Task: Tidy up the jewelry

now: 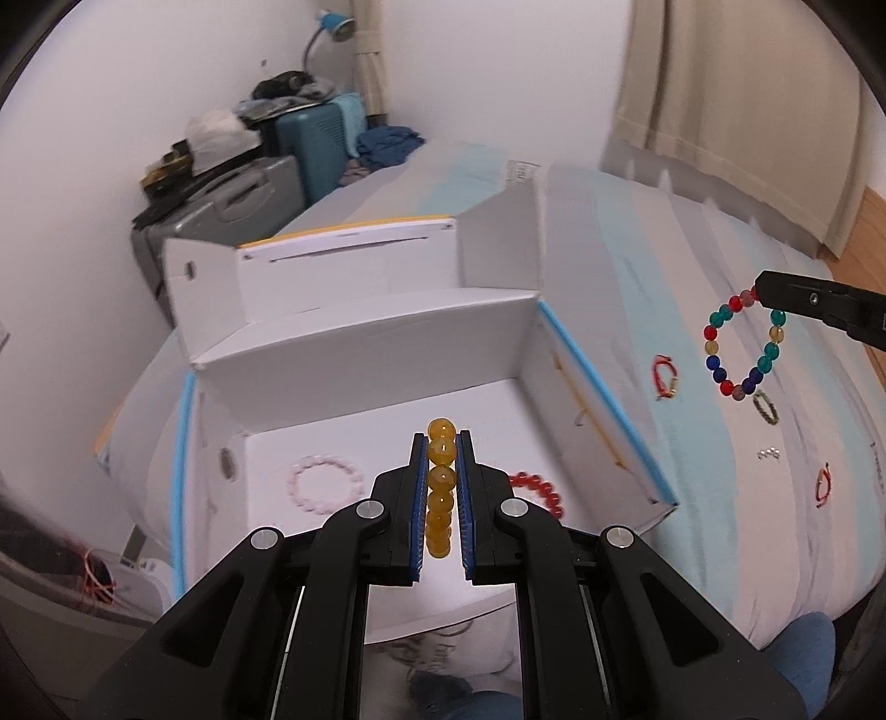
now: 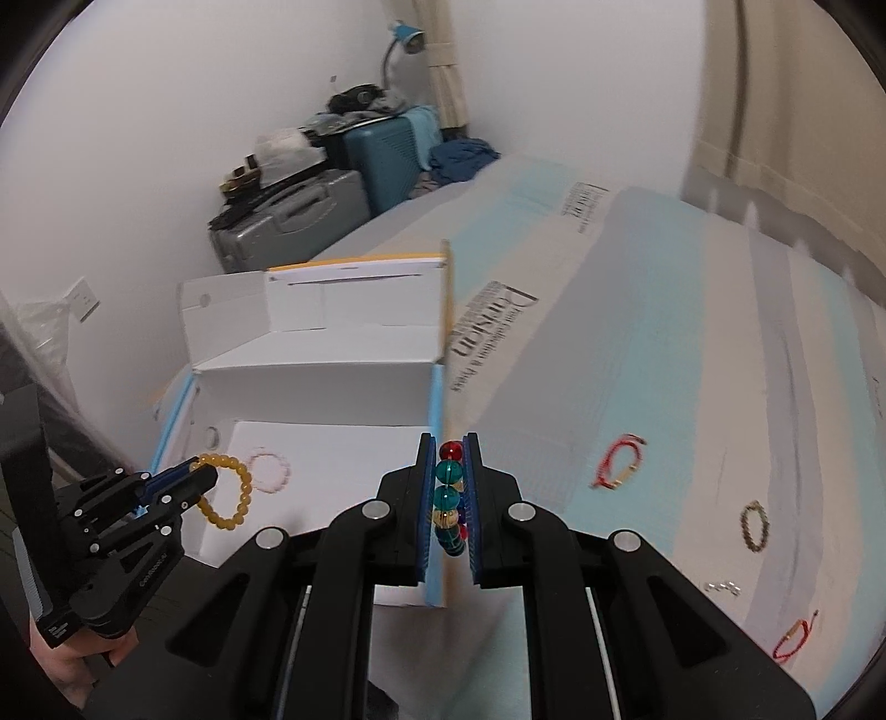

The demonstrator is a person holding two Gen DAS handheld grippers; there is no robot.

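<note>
Closest to me, the left gripper (image 1: 441, 487) is clamped on a yellow bead bracelet (image 1: 441, 487), holding it in the air above the open white box (image 1: 354, 387) on the bed (image 1: 637, 232). On the box floor below lie a pale pink bracelet (image 1: 325, 484) and a red bead bracelet (image 1: 540, 490). Off to the right, the right gripper (image 2: 449, 498) is closed tight on a multicoloured bead bracelet (image 2: 449, 498), which hangs as a loop over the striped bedding beside the box. Loose on that bedding lie two red cord bracelets (image 2: 617, 471), a dark bead bracelet (image 2: 756, 526) and some small silver pieces (image 2: 722, 587). Farther back, suitcases (image 1: 310, 149) piled with clothes stand in the corner under a blue lamp (image 1: 332, 25).
</note>
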